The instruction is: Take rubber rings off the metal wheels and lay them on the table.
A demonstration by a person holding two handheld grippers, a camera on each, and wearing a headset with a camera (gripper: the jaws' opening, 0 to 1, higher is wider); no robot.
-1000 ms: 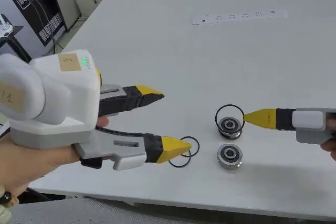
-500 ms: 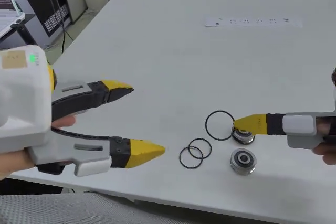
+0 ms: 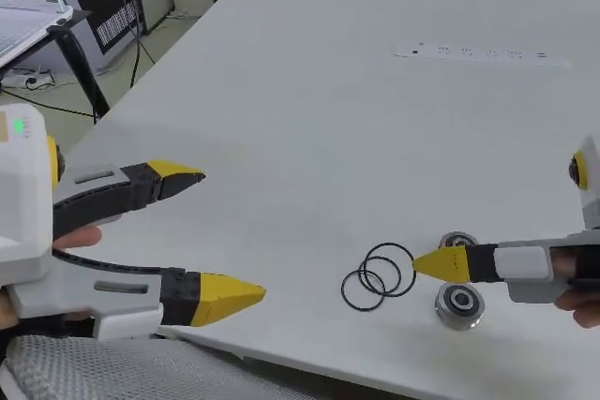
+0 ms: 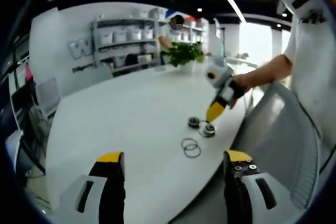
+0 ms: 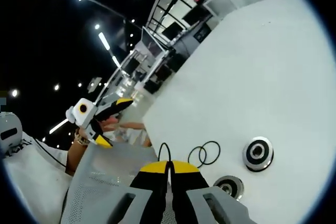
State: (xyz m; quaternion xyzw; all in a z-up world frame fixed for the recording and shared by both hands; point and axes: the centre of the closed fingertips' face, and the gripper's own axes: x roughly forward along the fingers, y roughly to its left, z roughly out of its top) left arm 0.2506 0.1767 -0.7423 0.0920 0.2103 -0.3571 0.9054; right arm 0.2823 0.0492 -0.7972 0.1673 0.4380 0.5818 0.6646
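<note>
Nearest you, your left gripper hangs over the counter's near edge, its jaws wide apart and holding nothing. Just past it, two rings already lie overlapping on the counter. Your right gripper has its jaws together, clamped on a third ring that overlaps those two, so I'd say it only needs letting go. The near wheel and far wheel sit right of the rings, and whether either carries another ring is too small to tell.
</note>
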